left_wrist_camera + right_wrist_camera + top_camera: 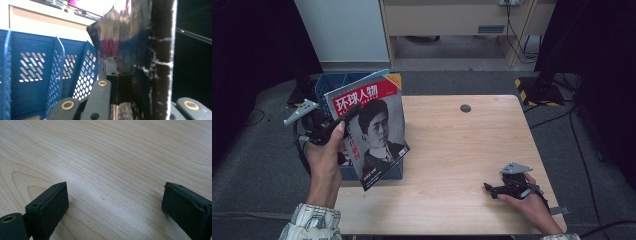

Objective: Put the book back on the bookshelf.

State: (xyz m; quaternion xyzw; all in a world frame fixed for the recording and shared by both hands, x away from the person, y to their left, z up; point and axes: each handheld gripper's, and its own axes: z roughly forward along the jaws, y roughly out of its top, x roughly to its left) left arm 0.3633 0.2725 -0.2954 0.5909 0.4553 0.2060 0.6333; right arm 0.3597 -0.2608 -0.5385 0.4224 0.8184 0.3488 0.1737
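Magazine point(372, 127) first: it hangs in the air at the left edge of the table point(452, 150), tilted, cover facing me, right in front of the blue file rack point(329, 85) that stands at the table's far left corner. My left gripper point(343, 116) has its jaws clamped on the magazine's left edge near the top; in the left gripper view the glossy cover point(125, 50) fills the space between the jaws and the rack's blue dividers point(56, 72) stand just to its left. My right gripper point(493, 189) rests on the table at the near right, well apart from all this, with its jaws spread wide over bare wood point(112, 170) and nothing between them.

I judge the step in hand to be slotting the magazine into one of the rack's compartments. To do that well, I want to turn the magazine so its spine runs parallel to the dividers before lowering it, because it is tilted now and a corner could catch on a divider's top edge. I keep the grip firm, since the paper is limp and the lower half can sag or fan open. I aim the bottom edge into an open slot, lower slowly, and let go only once the magazine stands on the rack floor. The right gripper can steady the rack if it slides.
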